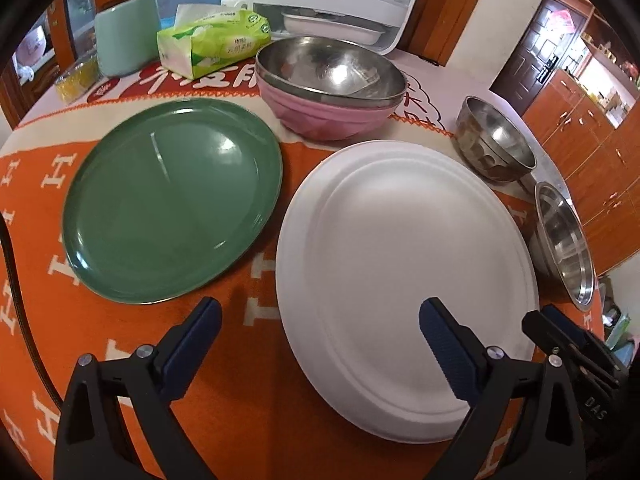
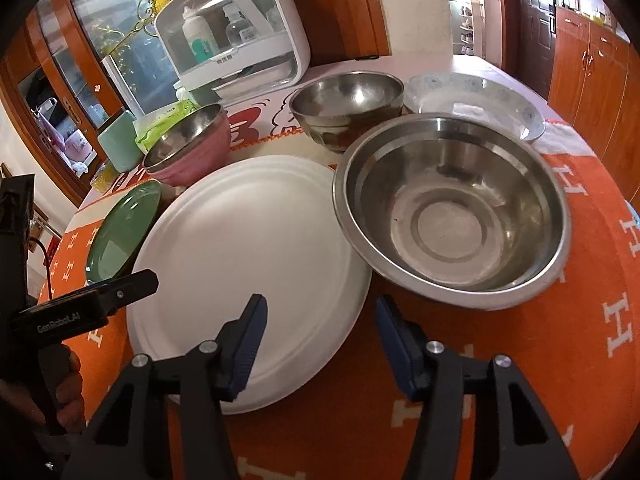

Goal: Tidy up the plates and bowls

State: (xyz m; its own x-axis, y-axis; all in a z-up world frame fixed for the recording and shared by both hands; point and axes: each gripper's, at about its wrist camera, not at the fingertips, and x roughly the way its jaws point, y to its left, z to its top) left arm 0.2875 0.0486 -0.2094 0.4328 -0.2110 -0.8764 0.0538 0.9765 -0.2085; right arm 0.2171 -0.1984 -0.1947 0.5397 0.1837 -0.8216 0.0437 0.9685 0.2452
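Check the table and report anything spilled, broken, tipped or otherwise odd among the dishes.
Nothing stands out. The green plate and white plate lie flat, the steel bowls sit upright and empty, one nested in the pink bowl. No spills or breakage show.

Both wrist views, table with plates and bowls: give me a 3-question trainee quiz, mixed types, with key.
1. True or false: the white plate is stacked on the green plate.
2. Multiple choice: what sits inside the pink bowl? A) a steel bowl B) a tissue pack C) nothing
3. Short answer: in the right wrist view, which dish is just beyond the right claw, to the right of the white plate?

Key
1. False: they lie side by side on the orange cloth.
2. A: a steel bowl nests in it.
3. The large steel basin. Both the right claw and the left claw are open and hold nothing.
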